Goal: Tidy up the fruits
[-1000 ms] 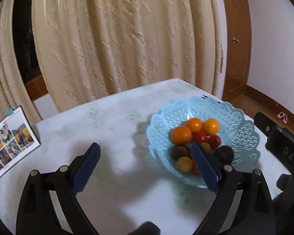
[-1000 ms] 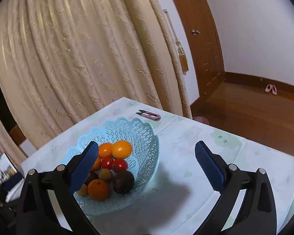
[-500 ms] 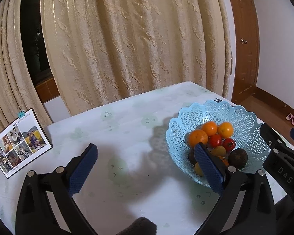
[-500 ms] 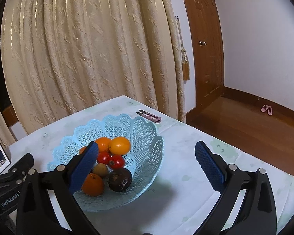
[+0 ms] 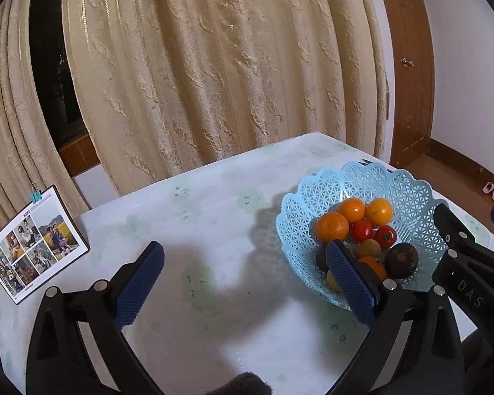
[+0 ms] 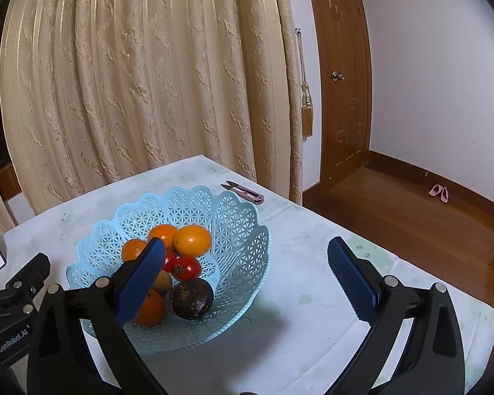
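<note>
Right wrist view: right tool (image 6: 245,276) gapes empty above the basket (image 6: 240,217); tomatoes (image 6: 188,268) below look smooth, soft, slippery; grip gently across their middles; left tool (image 5: 243,283) also released.

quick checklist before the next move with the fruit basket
1. Left gripper open, nothing held: ok.
2. Right gripper open, nothing held: ok.
3. Basket upright on the table: ok.
4. Fruit all inside the basket, including the dark fruit and oranges: ok.
5. Snips lie behind the basket, apart from it: ok.
6. Where the fruit should go: cannot tell.
</note>
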Tool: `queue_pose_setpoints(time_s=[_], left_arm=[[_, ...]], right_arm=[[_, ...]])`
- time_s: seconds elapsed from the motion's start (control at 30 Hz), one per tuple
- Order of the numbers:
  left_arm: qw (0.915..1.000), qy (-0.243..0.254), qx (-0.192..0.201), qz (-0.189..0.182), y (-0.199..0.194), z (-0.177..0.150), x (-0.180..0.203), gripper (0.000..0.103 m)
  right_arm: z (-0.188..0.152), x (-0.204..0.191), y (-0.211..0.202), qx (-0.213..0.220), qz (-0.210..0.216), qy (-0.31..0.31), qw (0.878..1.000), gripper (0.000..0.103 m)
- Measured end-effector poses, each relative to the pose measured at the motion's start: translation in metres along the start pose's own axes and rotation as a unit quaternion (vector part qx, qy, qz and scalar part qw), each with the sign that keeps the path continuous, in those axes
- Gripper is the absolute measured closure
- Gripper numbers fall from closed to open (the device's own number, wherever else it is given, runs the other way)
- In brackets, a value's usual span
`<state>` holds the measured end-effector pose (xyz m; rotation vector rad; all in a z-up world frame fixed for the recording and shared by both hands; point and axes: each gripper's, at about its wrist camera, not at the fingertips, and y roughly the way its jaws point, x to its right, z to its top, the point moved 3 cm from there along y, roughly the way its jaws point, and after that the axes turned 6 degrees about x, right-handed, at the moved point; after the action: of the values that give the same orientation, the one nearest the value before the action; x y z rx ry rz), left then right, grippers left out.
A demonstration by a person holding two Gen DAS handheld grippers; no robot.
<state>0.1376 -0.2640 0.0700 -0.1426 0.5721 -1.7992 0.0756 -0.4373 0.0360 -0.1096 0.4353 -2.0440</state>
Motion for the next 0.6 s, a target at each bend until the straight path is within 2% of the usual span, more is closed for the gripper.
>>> queue_pose_setpoints(time_s=[0.6], left_arm=[[0.9998,0.017,0.010,0.001,-0.011,-0.003,0.005,0.005]], right_arm=[[0.001,0.002,0.000,0.003,-0.006,0.003,1.000,0.003]])
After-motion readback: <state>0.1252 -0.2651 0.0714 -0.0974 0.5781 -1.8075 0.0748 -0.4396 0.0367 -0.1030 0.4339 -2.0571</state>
